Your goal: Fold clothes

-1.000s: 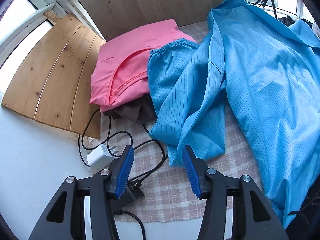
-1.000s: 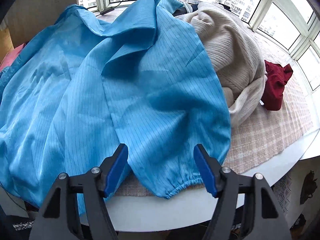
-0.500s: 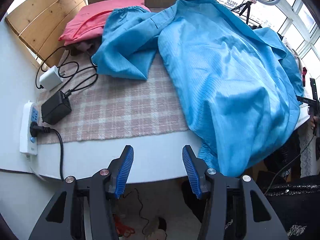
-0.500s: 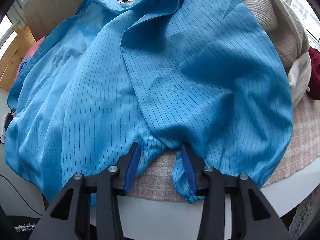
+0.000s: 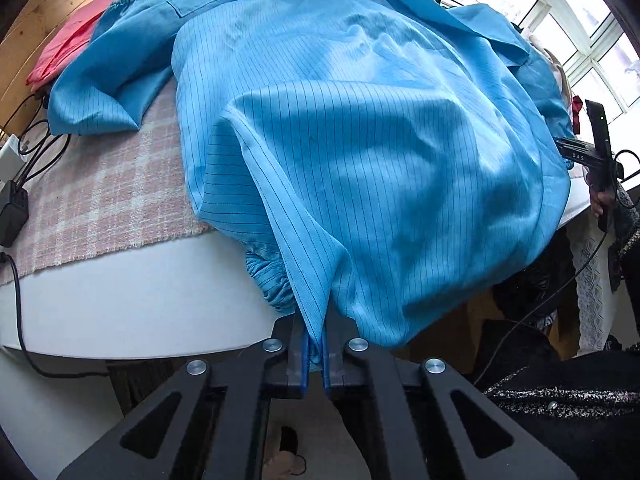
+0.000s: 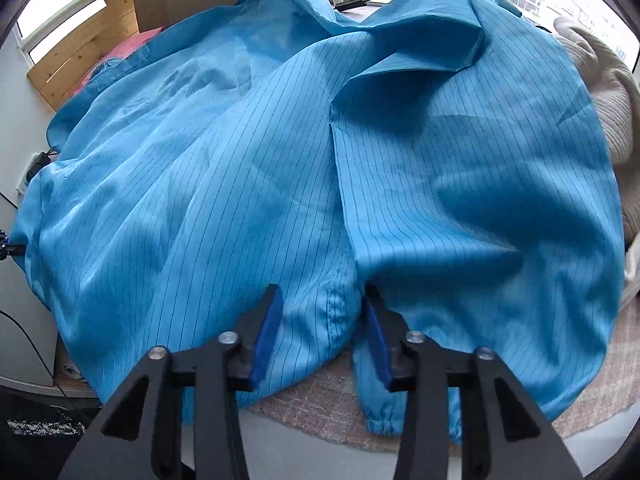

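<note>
A large blue pinstriped garment [image 5: 360,128] lies spread over the table and hangs off its front edge; it also fills the right wrist view [image 6: 280,160]. My left gripper [image 5: 315,354] is shut on the garment's lower hem below the table edge. My right gripper [image 6: 320,328] is partly open, its blue pads [image 6: 267,330] on either side of a hem fold near a seam, with fabric between them. The right gripper also shows at the far right of the left wrist view [image 5: 592,156].
A pink folded garment [image 5: 80,28] lies at the back left. A cream knit sweater [image 6: 608,92] lies at the right. A pink checked cloth [image 5: 100,184] covers the white table [image 5: 140,304]. Chargers and cables [image 5: 16,200] sit at the left edge.
My left gripper has moved to the garment's hanging hem and closed on it. My right gripper has moved in over a hem fold, its jaws still apart.
</note>
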Action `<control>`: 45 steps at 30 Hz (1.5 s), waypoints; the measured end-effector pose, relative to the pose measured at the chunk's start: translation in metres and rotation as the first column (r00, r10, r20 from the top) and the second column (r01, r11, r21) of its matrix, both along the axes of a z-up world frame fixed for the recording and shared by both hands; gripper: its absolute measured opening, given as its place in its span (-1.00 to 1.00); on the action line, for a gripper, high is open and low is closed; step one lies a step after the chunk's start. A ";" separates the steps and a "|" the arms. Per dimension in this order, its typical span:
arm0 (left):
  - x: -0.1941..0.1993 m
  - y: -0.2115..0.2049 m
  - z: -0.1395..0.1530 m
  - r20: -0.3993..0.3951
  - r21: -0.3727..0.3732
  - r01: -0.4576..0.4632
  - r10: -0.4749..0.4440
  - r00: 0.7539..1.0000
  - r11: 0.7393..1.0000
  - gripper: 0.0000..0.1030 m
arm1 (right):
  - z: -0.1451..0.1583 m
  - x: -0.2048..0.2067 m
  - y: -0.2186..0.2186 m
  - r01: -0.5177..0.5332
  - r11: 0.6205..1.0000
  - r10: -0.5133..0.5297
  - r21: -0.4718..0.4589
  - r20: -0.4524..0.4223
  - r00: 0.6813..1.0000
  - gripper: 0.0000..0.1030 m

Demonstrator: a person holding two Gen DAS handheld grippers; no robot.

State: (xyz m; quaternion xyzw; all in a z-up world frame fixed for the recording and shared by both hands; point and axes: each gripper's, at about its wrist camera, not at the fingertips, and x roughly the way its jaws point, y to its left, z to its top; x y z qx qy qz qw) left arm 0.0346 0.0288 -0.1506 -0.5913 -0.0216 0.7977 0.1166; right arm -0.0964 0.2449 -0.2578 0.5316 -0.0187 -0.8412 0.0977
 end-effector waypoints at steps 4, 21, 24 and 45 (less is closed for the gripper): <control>0.004 -0.016 0.054 -0.087 0.042 -0.044 0.047 0.995 0.998 -0.94 | 0.018 0.002 0.010 0.004 0.991 -0.005 -0.137 -0.010 1.000 -0.88; -0.019 -0.074 0.055 -0.060 -0.034 -0.193 0.191 0.980 0.981 -0.52 | 0.074 0.052 0.071 0.140 0.951 -0.151 -0.276 -0.019 0.988 0.02; 0.001 -0.066 0.041 -0.030 -0.026 -0.165 0.164 0.986 0.986 -0.46 | 0.047 0.082 0.047 0.087 0.969 -0.087 -0.230 0.008 0.996 0.03; 0.014 -0.030 -0.024 0.036 0.073 -0.187 0.185 0.982 0.980 -0.98 | 0.008 0.050 -0.009 -0.055 0.971 0.057 -0.233 0.002 0.998 -0.88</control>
